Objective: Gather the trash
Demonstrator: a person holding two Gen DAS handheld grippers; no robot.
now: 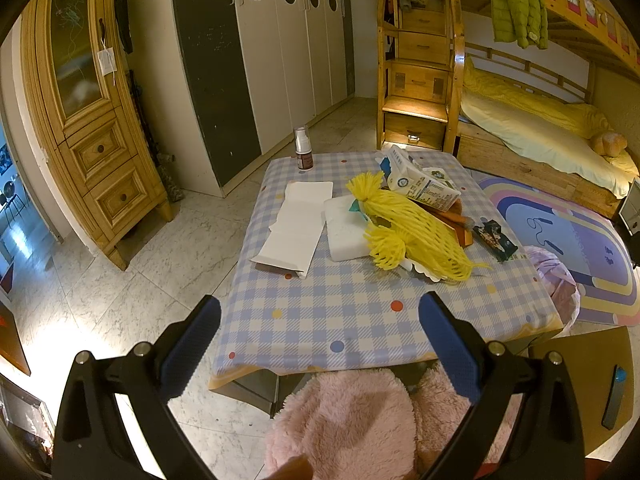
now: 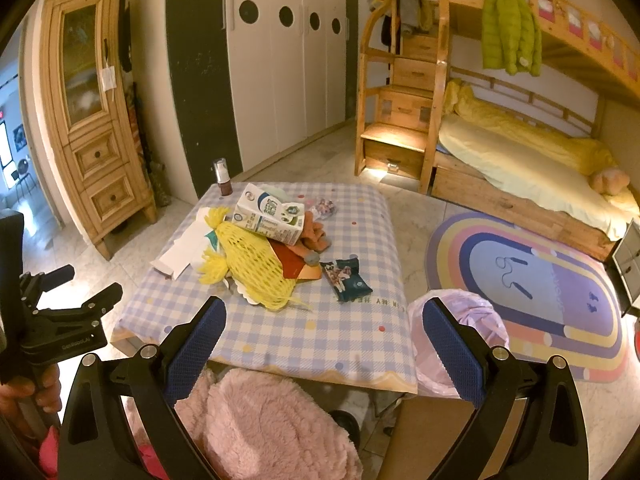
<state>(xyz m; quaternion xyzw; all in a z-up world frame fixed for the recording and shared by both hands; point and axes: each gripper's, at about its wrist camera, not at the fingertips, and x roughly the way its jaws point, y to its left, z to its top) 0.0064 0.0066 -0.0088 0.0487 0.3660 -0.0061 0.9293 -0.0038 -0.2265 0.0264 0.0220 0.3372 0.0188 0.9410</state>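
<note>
yellow foam netting [image 2: 256, 272], a milk carton [image 2: 268, 220] and a snack wrapper [image 2: 347, 280] all lie mid-desk [image 2: 320, 340], nothing looks collected, the pink-lined bin [image 2: 456, 344] waits by its right edge, both tongs [image 1: 320, 344] [image 2: 325, 350] wide and empty.

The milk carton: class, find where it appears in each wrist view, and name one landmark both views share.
Left wrist view: milk carton lies right of centre, at the table's far right, behind the yellow foam net.
Right wrist view: it lies left of centre, above the net.
Shared landmark: small pump bottle at the table's far-left corner.
</note>
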